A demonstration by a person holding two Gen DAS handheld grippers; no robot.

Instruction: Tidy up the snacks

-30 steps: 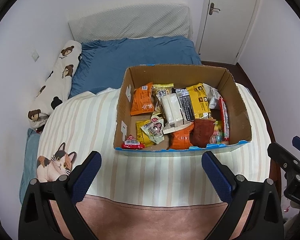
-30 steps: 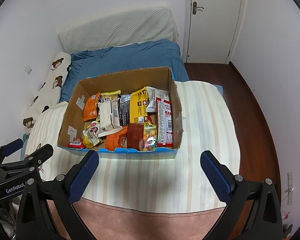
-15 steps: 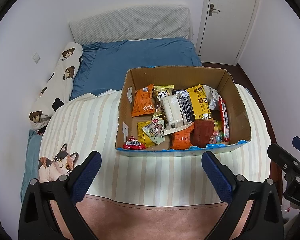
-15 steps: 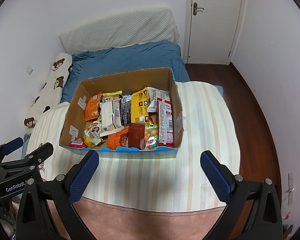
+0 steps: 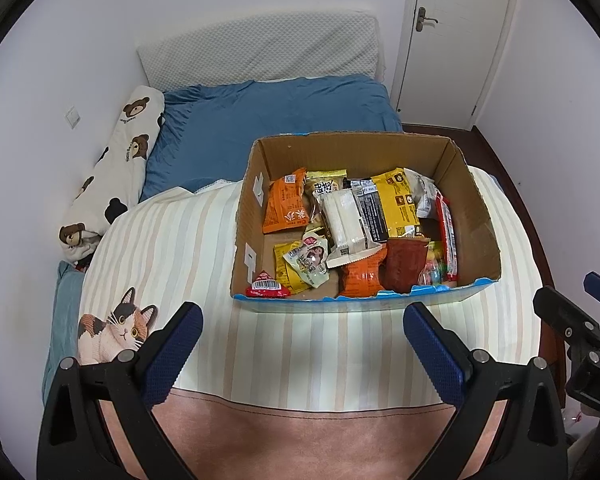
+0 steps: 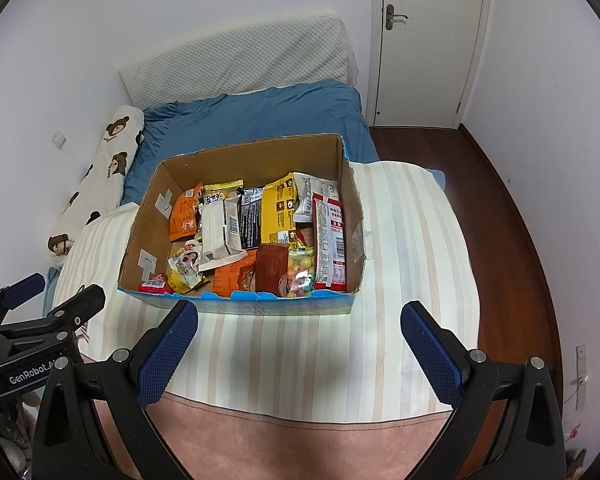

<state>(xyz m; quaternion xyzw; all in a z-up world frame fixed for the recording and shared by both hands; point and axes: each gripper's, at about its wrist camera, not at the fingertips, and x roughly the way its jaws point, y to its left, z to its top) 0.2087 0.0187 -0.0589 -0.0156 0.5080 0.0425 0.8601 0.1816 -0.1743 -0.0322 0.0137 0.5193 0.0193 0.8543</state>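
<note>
striped quilt (image 5: 172, 240) bears cardboard box (image 5: 476, 208) — crinkly packets, perhaps foil; both tools (image 5: 302, 324) (image 6: 298, 322) wide open, empty.

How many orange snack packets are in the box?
2: orange packet at the far left, another orange packet against the near wall of the cardboard box. Others may be buried.

Blue bedsheet (image 5: 276, 120), bear-print pillow (image 5: 116, 176) (against the wall), white door (image 6: 424, 40)

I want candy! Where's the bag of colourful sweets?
The sweets bag sits at the box's front edge in the right wrist view, between the brown packet and red-white packet.
</note>
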